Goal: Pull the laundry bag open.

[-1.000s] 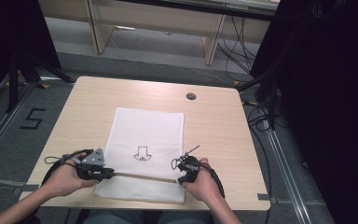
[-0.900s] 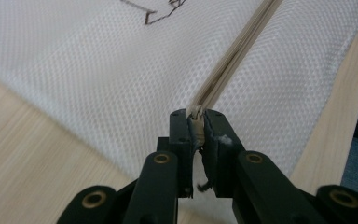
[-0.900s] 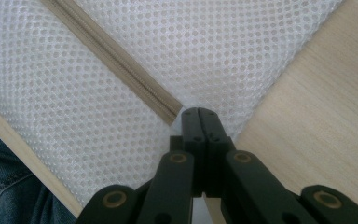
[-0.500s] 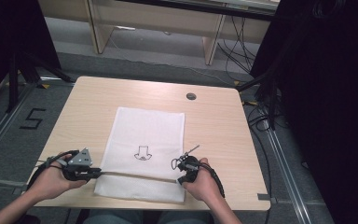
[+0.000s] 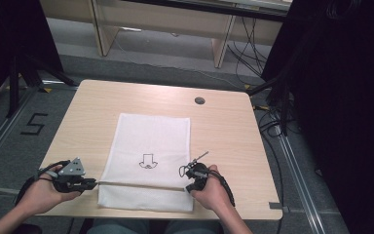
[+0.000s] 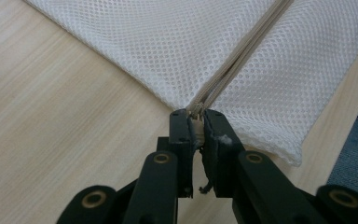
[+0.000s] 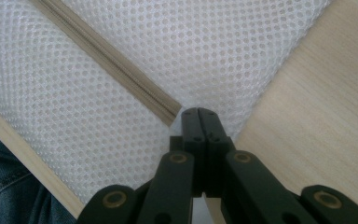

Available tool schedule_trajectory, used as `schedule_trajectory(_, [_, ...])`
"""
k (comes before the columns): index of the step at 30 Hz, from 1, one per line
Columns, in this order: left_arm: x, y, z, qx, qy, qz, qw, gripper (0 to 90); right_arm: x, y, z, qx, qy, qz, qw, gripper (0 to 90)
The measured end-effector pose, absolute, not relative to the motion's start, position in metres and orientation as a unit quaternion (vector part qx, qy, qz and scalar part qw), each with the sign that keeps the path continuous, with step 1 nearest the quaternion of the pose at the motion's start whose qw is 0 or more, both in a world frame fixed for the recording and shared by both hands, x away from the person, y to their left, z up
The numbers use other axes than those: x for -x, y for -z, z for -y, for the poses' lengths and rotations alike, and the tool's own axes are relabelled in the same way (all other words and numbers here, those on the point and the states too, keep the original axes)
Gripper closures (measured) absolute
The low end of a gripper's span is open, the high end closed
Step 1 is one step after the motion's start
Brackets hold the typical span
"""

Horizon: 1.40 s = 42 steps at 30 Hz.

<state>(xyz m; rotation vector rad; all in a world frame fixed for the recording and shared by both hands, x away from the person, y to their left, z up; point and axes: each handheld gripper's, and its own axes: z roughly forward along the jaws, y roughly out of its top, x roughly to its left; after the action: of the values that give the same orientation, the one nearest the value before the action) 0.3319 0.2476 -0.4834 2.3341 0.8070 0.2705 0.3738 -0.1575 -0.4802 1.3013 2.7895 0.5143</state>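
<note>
A white mesh bag [image 5: 148,141] with a small black drawing lies flat on the wooden table [image 5: 224,136]. A beige zipper [image 5: 141,184] runs across it near the front edge. At the zipper's left end, my left gripper [image 5: 93,184] is shut on the zipper pull; in the left gripper view the jaws [image 6: 196,116] pinch it, and the zipper tape [image 6: 242,56] leads away over the mesh [image 6: 168,42]. My right gripper [image 5: 187,186] is shut on the mesh at the zipper's right end. In the right gripper view its jaws [image 7: 199,112] are pressed together beside the zipper's end [image 7: 107,60].
A round cable hole [image 5: 199,100] sits at the table's far right. The table's front edge [image 5: 165,214] is close behind both hands, with the person's jeans below it. Black curtains hang at the right, and a desk frame [image 5: 219,44] stands beyond the table.
My left gripper has moved left along the zipper line, from over the bag's left part to its left edge. The right gripper and the bag's right side have stayed put.
</note>
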Motion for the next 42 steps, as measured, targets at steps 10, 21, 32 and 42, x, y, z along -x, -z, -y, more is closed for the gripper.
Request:
schedule_trajectory(10, [-0.331, 0.484, -0.248, -0.892, -0.092, -0.308, 0.318, 81.9, -0.373, 0.479, 0.156, -0.417, -0.161, -0.894, 0.015, 90.0])
schedule_trajectory(21, [-0.332, 0.489, -0.253, -0.88, -0.064, -0.323, 0.343, 81.5, -0.371, 0.479, 0.155, -0.423, -0.162, -0.891, 0.021, 90.0])
schedule_trajectory(32, [-0.343, 0.482, -0.265, -0.805, -0.116, -0.374, 0.446, 48.6, -0.367, 0.479, 0.158, -0.456, -0.186, -0.87, 0.021, 81.0])
schedule_trajectory(42, [-0.36, 0.486, -0.257, -0.794, -0.138, -0.389, 0.446, 39.1, -0.363, 0.467, 0.164, -0.467, -0.223, -0.854, 0.05, 68.8])
